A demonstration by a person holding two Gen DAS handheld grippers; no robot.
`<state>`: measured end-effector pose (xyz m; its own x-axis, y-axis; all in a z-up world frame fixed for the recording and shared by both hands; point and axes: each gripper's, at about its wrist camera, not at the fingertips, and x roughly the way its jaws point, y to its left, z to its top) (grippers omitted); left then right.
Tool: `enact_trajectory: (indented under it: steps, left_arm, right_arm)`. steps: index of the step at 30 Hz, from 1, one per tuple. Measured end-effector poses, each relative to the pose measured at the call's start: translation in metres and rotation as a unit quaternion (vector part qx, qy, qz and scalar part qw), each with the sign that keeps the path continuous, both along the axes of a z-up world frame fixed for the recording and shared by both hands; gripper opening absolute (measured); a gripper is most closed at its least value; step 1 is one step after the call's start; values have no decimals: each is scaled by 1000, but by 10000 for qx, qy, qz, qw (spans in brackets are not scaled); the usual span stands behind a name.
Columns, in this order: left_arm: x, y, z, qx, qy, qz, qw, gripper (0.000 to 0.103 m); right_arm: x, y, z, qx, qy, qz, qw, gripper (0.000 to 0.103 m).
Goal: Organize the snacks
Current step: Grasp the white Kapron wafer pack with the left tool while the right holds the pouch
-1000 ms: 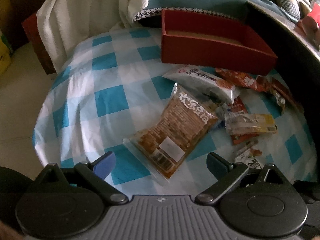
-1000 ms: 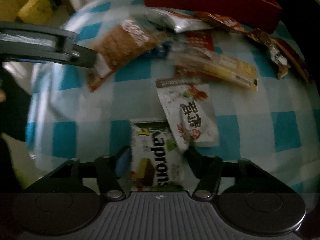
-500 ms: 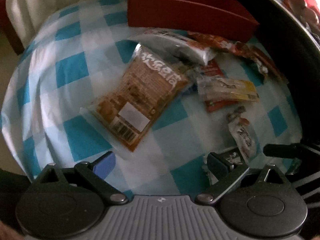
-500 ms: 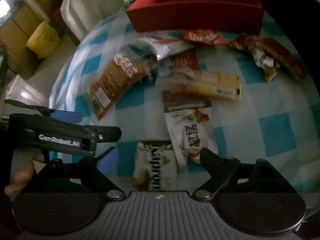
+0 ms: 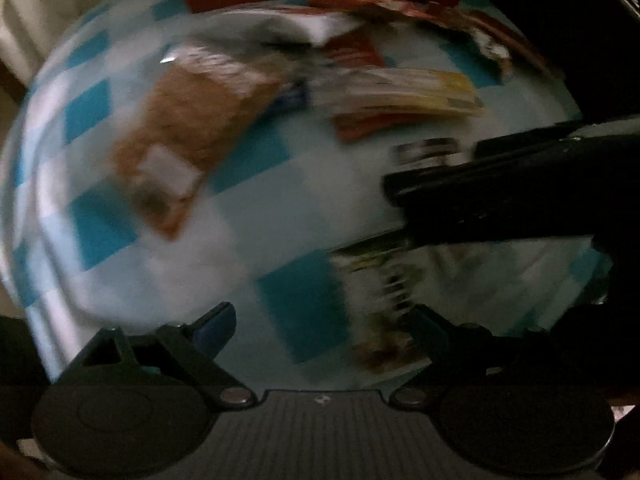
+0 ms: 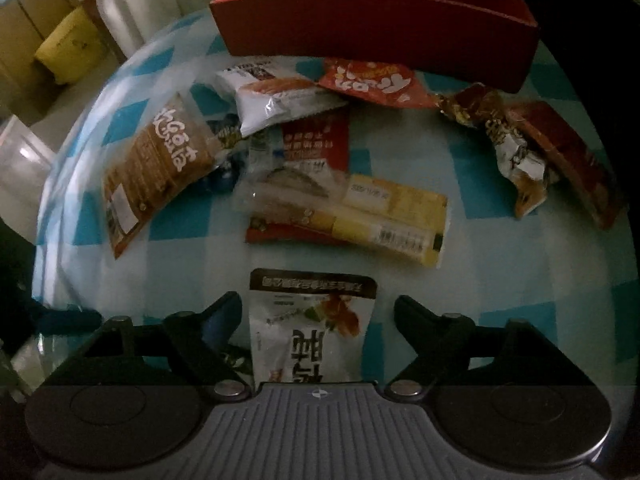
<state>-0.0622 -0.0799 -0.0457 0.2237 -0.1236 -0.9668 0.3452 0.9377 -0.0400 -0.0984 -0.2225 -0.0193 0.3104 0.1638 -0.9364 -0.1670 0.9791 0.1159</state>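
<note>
Two grippers work over my checked tablecloth [image 6: 500, 264], with the red box [image 6: 376, 28] at its far edge as landmark. Bare cloth lies nearest me and to the right. My right gripper [image 6: 318, 312] is closing, fingers clear of the white packet [image 6: 312, 328] lying flat between them. My left gripper [image 5: 320, 320] stands wide — nothing gripped. Snacks cluster just before the box; its inside is mostly hidden, what shows looks bare.
</note>
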Motion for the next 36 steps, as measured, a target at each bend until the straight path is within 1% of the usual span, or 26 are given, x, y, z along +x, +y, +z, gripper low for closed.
enact_trajectory:
  steps: [1, 3, 5, 7, 8, 9, 11, 12, 13, 14, 15, 16, 17, 19, 21, 24, 25, 27, 28, 29, 30, 31, 32, 34, 35, 36]
  left_arm:
    - [1, -7, -4, 96, -83, 5, 9999, 100]
    - [2, -15, -5, -4, -123, 80, 9999, 99]
    - [3, -22, -9, -12, -50, 39, 10000, 99]
    - [2, -21, -13, 85, 55, 39, 9999, 94]
    - [0, -19, -14, 155, 19, 66, 9999, 80]
    - [-4, -22, -12, 366, -134, -23, 9992, 74]
    - [-10, -25, -8, 393, -268, -167, 9987, 60]
    - [-11, -25, -6, 380, -323, -235, 9985, 51]
    - [-13, -26, -2, 346, -361, -288, 9983, 40]
    - [-13, -21, 3, 348, -386, -316, 9981, 31]
    - [-12, -15, 7, 295, -383, -323, 9983, 27]
    - [-10, -10, 8, 267, -399, -279, 9985, 15]
    - [-8, -4, 9, 201, -423, -231, 9986, 10]
    - [0, 9, 10, -77, -382, -188, 9991, 11]
    - [4, 29, 14, -165, -470, 68, 9987, 11]
    - [4, 38, 24, -310, -489, -322, 9978, 14]
    - [-2, 41, 32, -475, -506, -674, 9953, 16]
    - [-13, 40, 44, -620, -405, -1426, 9870, 29]
    - [-22, 39, 48, -627, -256, -1753, 9822, 46]
    - [-33, 37, 51, -628, -187, -1975, 9781, 53]
    - [-45, 32, 53, -565, -226, -2299, 9713, 53]
    - [-61, 25, 53, -343, -424, -2826, 9577, 53]
    - [-77, 19, 52, -14, -795, -3503, 9333, 54]
    - [-101, 14, 45, 619, -1428, -4678, 8700, 54]
    - [-106, 13, 41, 816, -1414, -5086, 8454, 54]
    - [-107, 10, 37, 950, -1309, -5386, 8269, 54]
  right_arm:
    - [0, -1, 1, -54, -29, 55, 10000, 78]
    - [2, -6, -1, -263, -90, 84, 9996, 78]
    - [1, -10, 0, -176, -68, 79, 9998, 79]
    - [-1, -9, -4, -98, 100, 153, 9998, 101]
    - [-2, -11, -7, -16, 137, 199, 9997, 103]
    - [-4, -10, -10, -34, 116, 300, 9995, 103]
    - [-2, -10, -10, -73, 111, 373, 9992, 103]
    - [0, -14, -8, 46, 140, 271, 9995, 100]
    - [1, -20, -6, 140, 145, 115, 9997, 91]
    - [1, -28, -2, 199, 120, -92, 9997, 87]
    - [-1, -36, 3, 203, 73, -308, 9993, 85]
    - [-3, -42, 6, 227, 17, -396, 9990, 85]
    - [-7, -45, 8, 217, -33, -477, 9986, 85]
    - [-12, -45, 12, 17, -174, -606, 9980, 90]
    - [-13, -44, 10, 43, -106, -631, 9979, 92]
    - [-12, -39, 7, -183, -6, -611, 9980, 92]
    - [-10, -40, 6, -154, 21, -639, 9978, 92]
    - [-9, -42, 7, -124, -22, -700, 9975, 94]
    - [-9, -44, 7, -97, -25, -730, 9973, 97]
    - [-10, -44, 7, -93, -9, -757, 9971, 97]
    - [-10, -45, 5, -105, 31, -758, 9971, 97]
    - [-10, -45, 4, -123, 83, -731, 9972, 97]
    - [-11, -44, 4, -120, 108, -700, 9974, 97]
    - [-14, -41, 7, -81, 82, -609, 9981, 97]
    - [-15, -41, 8, -69, 64, -570, 9983, 97]
    - [-17, -41, 10, -63, 45, -549, 9985, 97]
